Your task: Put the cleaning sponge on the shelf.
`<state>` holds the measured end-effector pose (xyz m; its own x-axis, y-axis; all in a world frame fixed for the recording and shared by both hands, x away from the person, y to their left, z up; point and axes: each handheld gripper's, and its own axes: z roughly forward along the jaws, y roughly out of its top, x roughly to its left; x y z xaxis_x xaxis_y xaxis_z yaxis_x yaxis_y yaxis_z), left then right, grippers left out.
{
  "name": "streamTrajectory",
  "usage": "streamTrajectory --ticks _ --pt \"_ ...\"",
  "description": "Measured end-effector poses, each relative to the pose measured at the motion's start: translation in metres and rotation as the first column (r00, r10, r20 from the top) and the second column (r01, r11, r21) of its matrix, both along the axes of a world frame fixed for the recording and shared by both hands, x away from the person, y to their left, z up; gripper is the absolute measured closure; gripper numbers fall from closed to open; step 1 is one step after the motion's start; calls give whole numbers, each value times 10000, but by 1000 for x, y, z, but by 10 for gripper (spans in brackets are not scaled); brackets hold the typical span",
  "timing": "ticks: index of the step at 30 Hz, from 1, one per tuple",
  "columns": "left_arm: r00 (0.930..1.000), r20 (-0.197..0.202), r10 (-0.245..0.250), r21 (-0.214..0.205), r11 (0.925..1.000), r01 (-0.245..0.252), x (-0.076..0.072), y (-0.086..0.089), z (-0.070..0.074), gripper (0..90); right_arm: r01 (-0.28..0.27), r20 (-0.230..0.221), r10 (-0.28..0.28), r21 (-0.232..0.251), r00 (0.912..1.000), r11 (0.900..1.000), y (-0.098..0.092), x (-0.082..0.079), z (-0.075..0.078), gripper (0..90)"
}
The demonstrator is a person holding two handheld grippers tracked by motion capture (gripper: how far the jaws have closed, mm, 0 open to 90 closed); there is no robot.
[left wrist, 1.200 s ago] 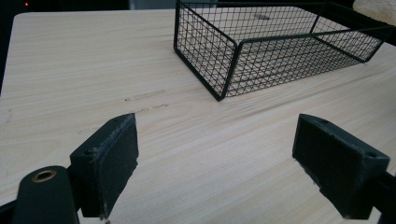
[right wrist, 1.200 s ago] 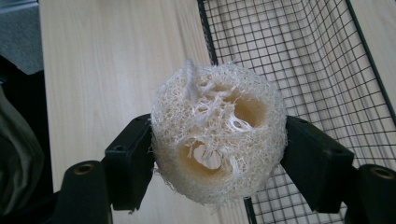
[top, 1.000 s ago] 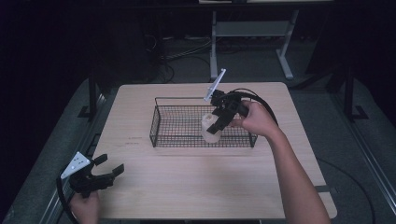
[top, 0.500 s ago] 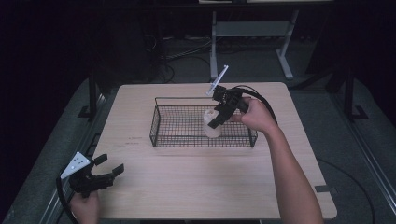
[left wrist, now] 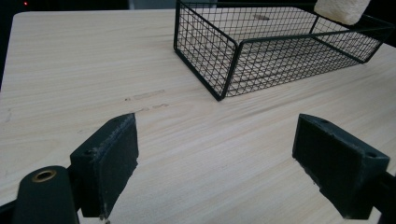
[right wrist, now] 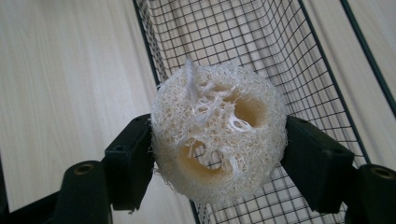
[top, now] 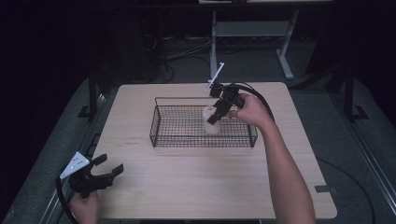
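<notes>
Since a second ago right gripper drifts over black wire basket | clamps pale fibrous loofah sponge, unreleased | left gripper gapes wide, idle

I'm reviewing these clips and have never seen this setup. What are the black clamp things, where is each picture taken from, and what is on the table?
A person sits at a wooden table and holds a hand-operated two-jaw clamp in each hand. There is no robot arm.

The high view looks down from above the person's side. The other two pictures come from small cameras riding on the clamps, each looking along its own black jaws.

The left gripper rests near the table's front left corner, jaws wide apart with nothing between them; its own view shows that too.

The right gripper is shut on a pale, fibrous loofah sponge and holds it over a black wire basket in the middle of the table. The sponge is not yet set down inside.
</notes>
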<state>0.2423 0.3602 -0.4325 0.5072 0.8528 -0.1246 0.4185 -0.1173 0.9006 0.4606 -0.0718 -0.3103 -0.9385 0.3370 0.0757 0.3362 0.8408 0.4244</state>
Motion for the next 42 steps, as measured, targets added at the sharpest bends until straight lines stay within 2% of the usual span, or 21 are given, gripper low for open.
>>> streamTrajectory --ticks 3,11,21,26,30,33,35,42 --pt "10000 6 9 -70 10000 -9 0 0 0 138 110 -57 -109 129 9999 9999 1 4 -1 285" --pt "10000 -8 -14 -52 10000 14 0 0 0 138 414 -110 -414 6 9991 9991 -4 13 -9 285" --pt "10000 -20 -48 12 10000 48 0 -1 0 138 495 -87 -496 -144 9987 9987 -2 19 -19 285" --pt "10000 -25 19 -32 10000 -19 -1 0 -1 138 543 -69 -543 -5 9985 9985 -2 22 -22 285" --pt "10000 -28 -29 38 10000 29 0 0 -1 138 739 -65 -739 -15 9972 9973 -2 24 -29 283" --pt "10000 -33 -52 41 10000 52 0 0 -1 138 898 -225 -896 70 9957 9959 -7 27 -39 284" --pt "10000 -34 -6 7 10000 6 -1 0 -1 138 948 -334 -950 -54 9949 9955 -9 28 -42 284" --pt "10000 -32 -28 42 10000 28 -1 -1 -1 138 1112 -385 -1105 145 9931 9937 -14 29 -48 284"
